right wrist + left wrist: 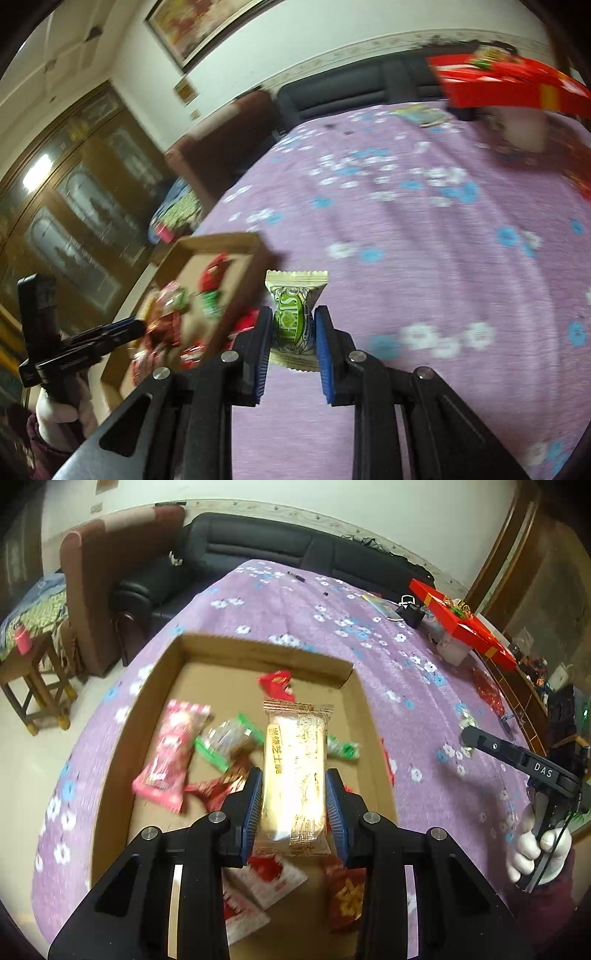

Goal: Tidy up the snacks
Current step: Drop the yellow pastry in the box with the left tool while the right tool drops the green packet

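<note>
Between the blue pads of the left gripper [293,794] a long gold-wrapped wafer bar [295,775] is sitting clamped, jaws closed in on its long sides, bar pointing away from the camera. Below and beyond the fingertips the open cardboard box [258,651] is lying on the purple flowered tablecloth [388,657]. Inside the box, left of the gripper, a pink packet [171,753] and a green-ended clear packet [225,740] are lying flat; a red candy [277,685] is sitting ahead of the bar's far end; more red wrappers are showing under the fingers, blurred. Far right of this gripper a gloved hand [535,849] is holding the other tool.

The right gripper [293,328] is pinching a small cream-and-green candy packet [293,317], jaws nearly shut on its middle, packet upright over the tablecloth. The box is sitting just left of these fingertips, the candy outside its wall. Far ahead and right a red gift box [509,85] is resting on the cloth, blurred. At lower left the left tool is reaching over the box.
</note>
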A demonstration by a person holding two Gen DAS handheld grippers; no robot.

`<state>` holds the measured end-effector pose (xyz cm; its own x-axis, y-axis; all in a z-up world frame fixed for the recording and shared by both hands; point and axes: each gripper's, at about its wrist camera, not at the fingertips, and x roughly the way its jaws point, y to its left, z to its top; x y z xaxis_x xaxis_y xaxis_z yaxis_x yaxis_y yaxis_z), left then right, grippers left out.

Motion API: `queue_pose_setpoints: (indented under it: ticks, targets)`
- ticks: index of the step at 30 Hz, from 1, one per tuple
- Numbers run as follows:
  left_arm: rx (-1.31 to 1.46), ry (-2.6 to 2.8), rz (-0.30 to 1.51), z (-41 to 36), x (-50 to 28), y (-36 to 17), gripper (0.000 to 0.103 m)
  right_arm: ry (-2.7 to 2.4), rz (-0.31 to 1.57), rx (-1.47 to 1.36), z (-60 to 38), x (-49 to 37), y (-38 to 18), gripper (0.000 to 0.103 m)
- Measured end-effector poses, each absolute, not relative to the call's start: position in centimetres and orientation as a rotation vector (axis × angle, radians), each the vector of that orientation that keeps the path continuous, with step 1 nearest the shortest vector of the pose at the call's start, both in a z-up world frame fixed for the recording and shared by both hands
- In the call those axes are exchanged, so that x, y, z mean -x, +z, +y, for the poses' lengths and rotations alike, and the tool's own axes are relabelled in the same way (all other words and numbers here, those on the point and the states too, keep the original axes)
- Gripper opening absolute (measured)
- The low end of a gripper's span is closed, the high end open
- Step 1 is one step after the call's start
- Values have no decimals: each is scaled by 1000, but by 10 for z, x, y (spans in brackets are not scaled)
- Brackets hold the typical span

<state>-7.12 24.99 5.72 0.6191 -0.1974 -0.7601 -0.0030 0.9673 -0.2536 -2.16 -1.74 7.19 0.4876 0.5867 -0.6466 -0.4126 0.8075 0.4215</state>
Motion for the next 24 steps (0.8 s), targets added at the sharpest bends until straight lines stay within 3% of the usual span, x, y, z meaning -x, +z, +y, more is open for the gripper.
queue_pose_setpoints:
  ticks: [10,22,24]
  targets:
    - [227,-126,926,249,109,38,33,734,938,-106,83,24,67,26]
    - [293,-151,914,253,114,33,34,742,1026,-28,139,5,38,26]
    - [316,-150,911,256,114,35,39,743,1034,-46,140,2,34,26]
